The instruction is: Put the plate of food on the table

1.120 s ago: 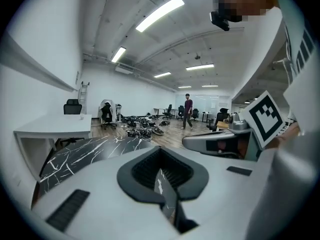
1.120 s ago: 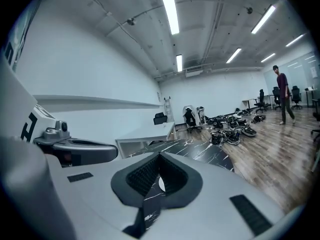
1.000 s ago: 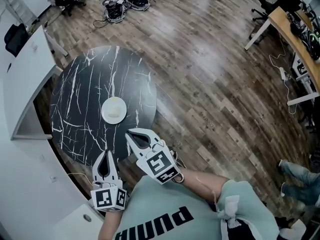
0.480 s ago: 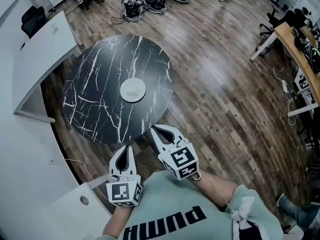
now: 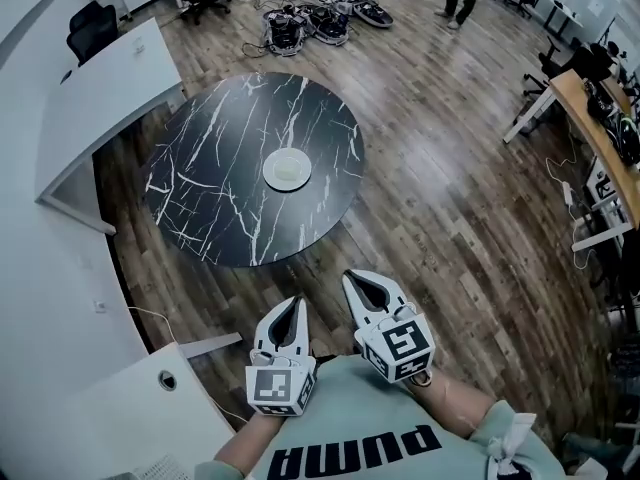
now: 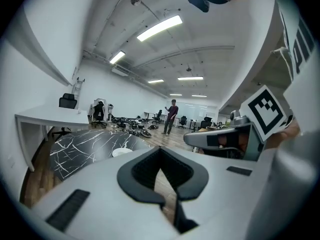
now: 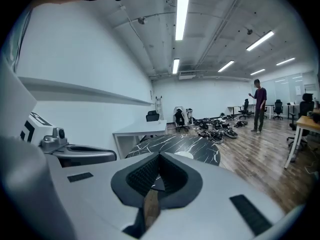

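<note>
left gripper (image 5: pixel 292 306) is closed, jaw tips meeting w/ nothing b/w them. right gripper (image 5: pixel 352 280) is the same, closed & empty. both are held low in front of the person's light green shirt (image 5: pixel 350 438), side by side, tips aimed toward the round black marble-look surface (image 5: pixel 220 183). neither touches it: a strip of wood floor (image 5: pixel 440 198) lies b/w the tips & its near edge.

the plate (image 5: pixel 287 169) sits on the surface, roughly at its middle, well apart from both grippers & ahead of them. it's white; what's on it is too small to tell.

head view gives the layout from above: white desk (image 5: pixel 100 78) at the surface's left, a tangle of gear (image 5: pixel 320 13) on the floor beyond, a wooden desk (image 5: pixel 585 78) at far right. the gripper views show the room from low down instead: ceiling strip lights (image 7: pixel 181 9), & the plate as a thin pale sliver just over each gripper's jaws. left gripper view catches the right gripper at its right side; right gripper view catches the left gripper at its left side.

count: 2 grippers, 1 plate, 1 round surface, 1 standing person (image 7: pixel 258 109) far off across the room.
</note>
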`<state>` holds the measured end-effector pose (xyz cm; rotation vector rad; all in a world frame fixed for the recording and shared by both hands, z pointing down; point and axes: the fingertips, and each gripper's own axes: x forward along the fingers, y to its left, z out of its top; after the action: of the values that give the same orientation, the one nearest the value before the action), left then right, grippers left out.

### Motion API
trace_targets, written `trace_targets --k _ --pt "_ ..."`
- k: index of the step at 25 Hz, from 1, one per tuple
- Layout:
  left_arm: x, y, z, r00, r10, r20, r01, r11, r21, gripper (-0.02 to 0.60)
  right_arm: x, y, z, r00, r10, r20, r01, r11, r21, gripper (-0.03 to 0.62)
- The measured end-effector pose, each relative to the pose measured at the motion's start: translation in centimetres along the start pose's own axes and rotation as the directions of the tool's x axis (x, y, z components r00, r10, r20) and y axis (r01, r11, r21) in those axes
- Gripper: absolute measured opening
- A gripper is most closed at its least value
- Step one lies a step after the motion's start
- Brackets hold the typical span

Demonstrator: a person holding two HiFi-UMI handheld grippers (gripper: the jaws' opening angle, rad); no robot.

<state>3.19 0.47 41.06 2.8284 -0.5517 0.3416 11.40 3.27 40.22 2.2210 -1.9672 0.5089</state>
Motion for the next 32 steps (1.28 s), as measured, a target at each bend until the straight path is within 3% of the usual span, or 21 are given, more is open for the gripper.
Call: trace_targets --k 8,14,20,26,32 --pt "-1.4 -3.4 1.6 0.998 0.036 0.053 -0.037 0.999 0.006 0.006 -5.3 -0.6 1.5 0.997 0.026 0.068 -0.024 0.999 -0.035 0.009" --pt "-0.7 -9.6 2.6 0.995 0.066 0.076 -0.070 0.997 0.043 0.006 -9.1 -3.0 2.1 0.990 0.084 0.111 -0.072 0.992 -0.103 0.009" --pt "0.0 -15.6 0.4 0.986 0.162 0.048 -0.165 0.985 0.053 0.006 -13.2 -6.4 0.2 0.981 0.167 0.095 -0.152 0.977 -0.150 0.009" --pt "-0.6 -18.1 -2.6 0.965 0.260 0.041 -0.262 0.964 0.053 0.006 -16.4 -8.6 -2.9 0.969 0.233 0.077 -0.217 0.960 -0.177 0.009" --pt "0.2 -20.7 -3.1 0.966 0.257 0.028 -0.258 0.964 0.058 0.006 -18.2 -10.0 -5.1 0.971 0.236 0.038 -0.226 0.957 -0.181 0.008"
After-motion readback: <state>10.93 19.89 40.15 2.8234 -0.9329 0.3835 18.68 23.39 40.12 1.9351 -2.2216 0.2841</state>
